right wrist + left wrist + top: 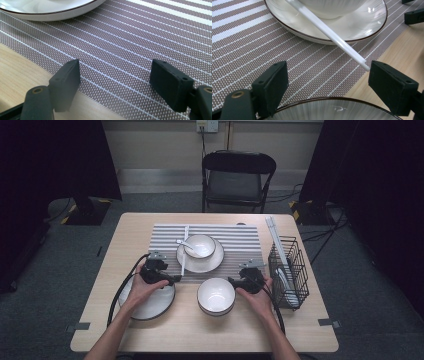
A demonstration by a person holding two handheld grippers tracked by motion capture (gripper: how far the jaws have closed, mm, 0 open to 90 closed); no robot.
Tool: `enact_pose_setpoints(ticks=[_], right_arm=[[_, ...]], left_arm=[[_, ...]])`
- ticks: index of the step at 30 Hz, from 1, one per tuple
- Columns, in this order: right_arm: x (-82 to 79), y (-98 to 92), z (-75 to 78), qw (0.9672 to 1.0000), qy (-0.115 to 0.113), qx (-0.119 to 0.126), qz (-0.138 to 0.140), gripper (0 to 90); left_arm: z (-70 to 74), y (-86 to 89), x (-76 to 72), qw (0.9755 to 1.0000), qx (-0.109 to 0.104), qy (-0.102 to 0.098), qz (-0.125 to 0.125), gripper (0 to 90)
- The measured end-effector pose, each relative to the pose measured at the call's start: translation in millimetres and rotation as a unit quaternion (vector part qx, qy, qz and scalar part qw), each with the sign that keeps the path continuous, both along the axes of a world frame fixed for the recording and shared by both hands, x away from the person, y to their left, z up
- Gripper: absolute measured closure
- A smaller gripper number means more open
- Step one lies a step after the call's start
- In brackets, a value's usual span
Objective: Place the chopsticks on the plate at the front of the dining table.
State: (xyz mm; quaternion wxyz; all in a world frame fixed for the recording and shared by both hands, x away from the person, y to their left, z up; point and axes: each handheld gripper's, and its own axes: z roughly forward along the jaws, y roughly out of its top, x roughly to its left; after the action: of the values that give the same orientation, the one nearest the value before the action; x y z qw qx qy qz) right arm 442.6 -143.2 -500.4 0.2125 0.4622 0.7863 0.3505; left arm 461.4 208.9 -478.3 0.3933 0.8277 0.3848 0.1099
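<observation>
I see a pale wooden worktop [150, 330]. A striped placemat [240, 245] lies toward its far edge, a black wire basket [290, 265] by the right edge. Along the near edge of the mat — a dark-rimmed plate [150, 305] left, a white bowl [216, 296] centre.

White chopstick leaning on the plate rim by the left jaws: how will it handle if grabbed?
The chopstick looks glossy and thin, so probably slippery between flat jaws. It seems stiff and light. Propped on the plate rim, it may pivot or slide if nudged.
</observation>
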Motion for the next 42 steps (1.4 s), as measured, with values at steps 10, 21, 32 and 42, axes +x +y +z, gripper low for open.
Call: enact_pose_setpoints(ticks=[10, 21, 32, 42], right_arm=[[0.0, 0.0, 0.0, 1.0000, 0.000, 0.000, 0.000, 24.1], [0.0, 0.1, -0.1, 1.0000, 0.000, 0.001, 0.000, 24.1], [-0.1, 0.1, -0.1, 1.0000, 0.000, 0.001, 0.000, 24.1], [-0.1, 0.2, -0.1, 1.0000, 0.000, 0.000, -0.001, 24.1]], left_arm=[[-1.0, -1.3, 0.6, 1.0000, -0.005, 0.005, -0.005, 16.4], [-0.9, 0.1, 0.7, 1.0000, -0.004, 0.003, -0.002, 16.5], [-2.8, 1.6, 3.3, 1.0000, -0.006, 0.004, 0.001, 16.5], [-3.1, 2.0, 3.8, 1.0000, -0.004, 0.005, 0.006, 17.2]])
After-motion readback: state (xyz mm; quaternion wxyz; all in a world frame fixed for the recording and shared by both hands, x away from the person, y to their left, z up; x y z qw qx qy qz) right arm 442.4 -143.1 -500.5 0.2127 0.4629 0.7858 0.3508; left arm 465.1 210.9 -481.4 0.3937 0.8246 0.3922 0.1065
